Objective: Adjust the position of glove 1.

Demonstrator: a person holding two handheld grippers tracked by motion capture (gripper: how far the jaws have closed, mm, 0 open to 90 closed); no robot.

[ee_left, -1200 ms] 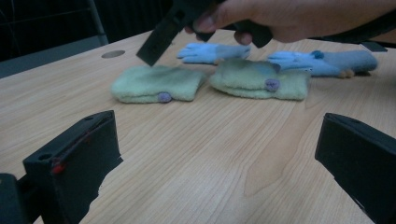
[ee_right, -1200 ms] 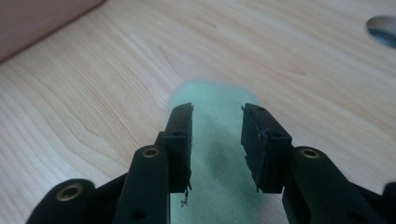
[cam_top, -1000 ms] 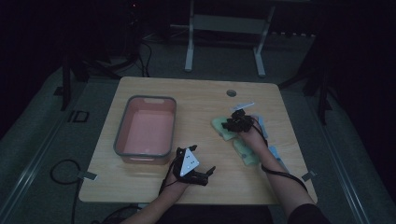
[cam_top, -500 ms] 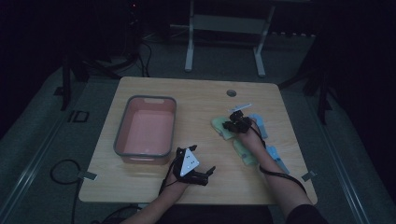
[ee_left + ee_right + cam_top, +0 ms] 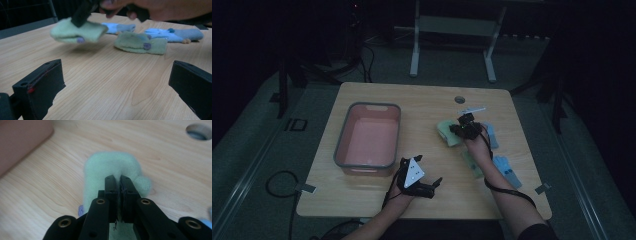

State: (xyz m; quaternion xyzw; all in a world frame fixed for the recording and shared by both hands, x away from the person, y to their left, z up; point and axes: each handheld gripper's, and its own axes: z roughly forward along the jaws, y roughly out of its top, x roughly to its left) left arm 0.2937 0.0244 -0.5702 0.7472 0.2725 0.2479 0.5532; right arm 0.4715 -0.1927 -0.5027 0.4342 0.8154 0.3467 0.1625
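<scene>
- The right gripper [image 5: 119,180] was seen with its jaws pinched almost together on a pale green mitten [image 5: 110,172], which was held slightly lifted above the bench [image 5: 422,107] in the left gripper view.
- The left gripper [image 5: 424,185] was kept wide open and empty, resting near the front edge of the bench.
- A second green mitten [image 5: 140,42] and blue mittens [image 5: 172,33] were left lying on the bench behind the raised one.
- The step was judged to be the carrying of the held mitten to the pink tub [image 5: 368,135].
- For a clean carry, the pinch should be kept firm, since only a thin fold of fabric was caught.
- The mitten should be lifted above the tub's rim before release.
</scene>
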